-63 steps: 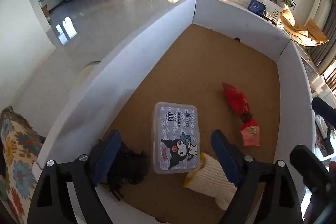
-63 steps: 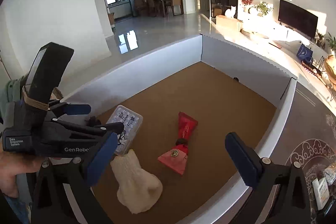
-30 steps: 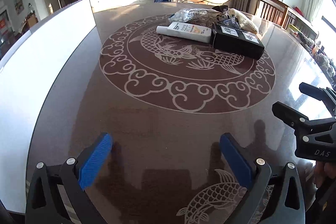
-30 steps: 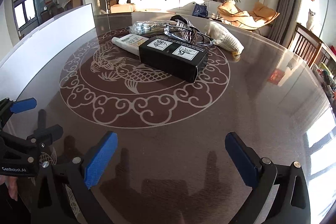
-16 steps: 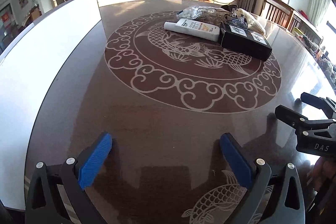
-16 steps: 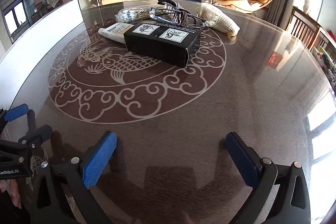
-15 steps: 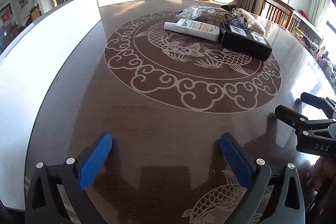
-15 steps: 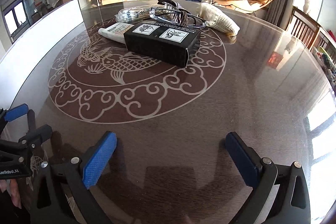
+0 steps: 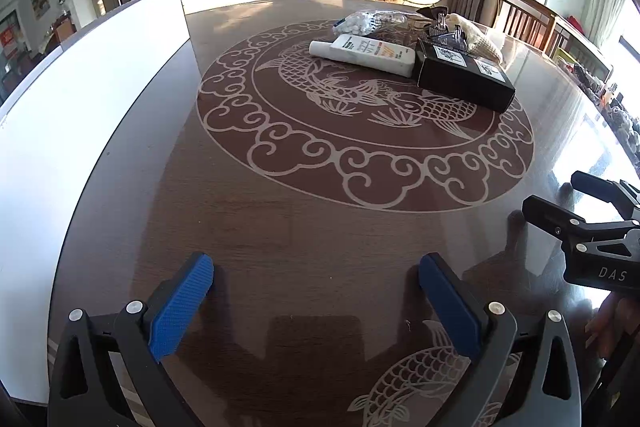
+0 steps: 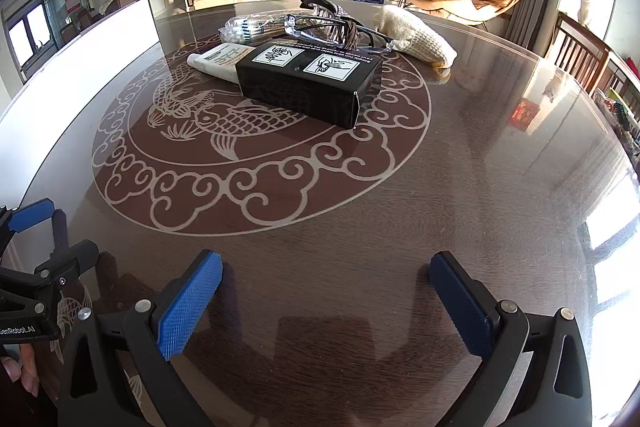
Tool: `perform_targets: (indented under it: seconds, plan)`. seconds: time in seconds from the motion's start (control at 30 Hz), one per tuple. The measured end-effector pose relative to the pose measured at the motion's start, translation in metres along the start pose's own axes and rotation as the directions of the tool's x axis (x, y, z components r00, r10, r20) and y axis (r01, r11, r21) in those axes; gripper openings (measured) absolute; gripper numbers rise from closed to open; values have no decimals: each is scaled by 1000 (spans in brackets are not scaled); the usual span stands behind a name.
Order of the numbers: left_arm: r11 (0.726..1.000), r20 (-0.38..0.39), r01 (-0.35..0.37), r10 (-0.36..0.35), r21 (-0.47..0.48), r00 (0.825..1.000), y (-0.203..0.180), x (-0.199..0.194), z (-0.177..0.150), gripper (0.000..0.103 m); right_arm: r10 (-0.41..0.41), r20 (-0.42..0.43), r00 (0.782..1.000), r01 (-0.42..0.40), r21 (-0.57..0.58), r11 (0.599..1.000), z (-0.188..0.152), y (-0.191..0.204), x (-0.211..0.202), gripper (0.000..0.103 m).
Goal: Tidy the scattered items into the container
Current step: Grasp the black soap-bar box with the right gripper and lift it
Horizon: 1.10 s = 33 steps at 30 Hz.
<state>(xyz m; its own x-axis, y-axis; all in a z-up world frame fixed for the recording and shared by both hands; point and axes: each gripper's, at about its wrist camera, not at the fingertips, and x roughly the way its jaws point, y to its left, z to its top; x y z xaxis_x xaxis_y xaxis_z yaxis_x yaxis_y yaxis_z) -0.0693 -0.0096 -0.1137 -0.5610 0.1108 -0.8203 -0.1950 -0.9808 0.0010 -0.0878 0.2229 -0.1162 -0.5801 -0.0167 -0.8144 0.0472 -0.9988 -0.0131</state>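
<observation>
Hovering wide open w/ nothing held, left gripper & right gripper sit near table edge, well apart from far cluster: 1 black box, 1 white tube, 1 swab pack, 1 glasses, 1 knit pouch; white container wall at left.

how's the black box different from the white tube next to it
The black box is a dark, sharp-edged block with two white square labels on top; the white tube is pale, rounded and lower, with printed text. The box lies nearer the grippers, the tube behind it. Both lie flat on the table.
</observation>
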Motion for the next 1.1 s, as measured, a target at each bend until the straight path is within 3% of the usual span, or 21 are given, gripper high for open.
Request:
perform_targets:
  seconds: [0.73, 0.93, 1.1]
  plan:
    - [1000, -1, -11, 11, -12, 1000, -1, 1, 1, 103, 9, -8, 1000, -9, -12, 1000, 1, 0, 0, 103]
    - [1000, 0, -13, 13, -14, 1000, -1, 1, 2, 103, 153, -85, 985, -169, -243, 955, 30, -14, 19, 103]
    - [1000, 0, -13, 13, -13, 1000, -1, 2, 2, 103, 199, -108, 974, -226, -374, 899, 73, -26, 48, 102]
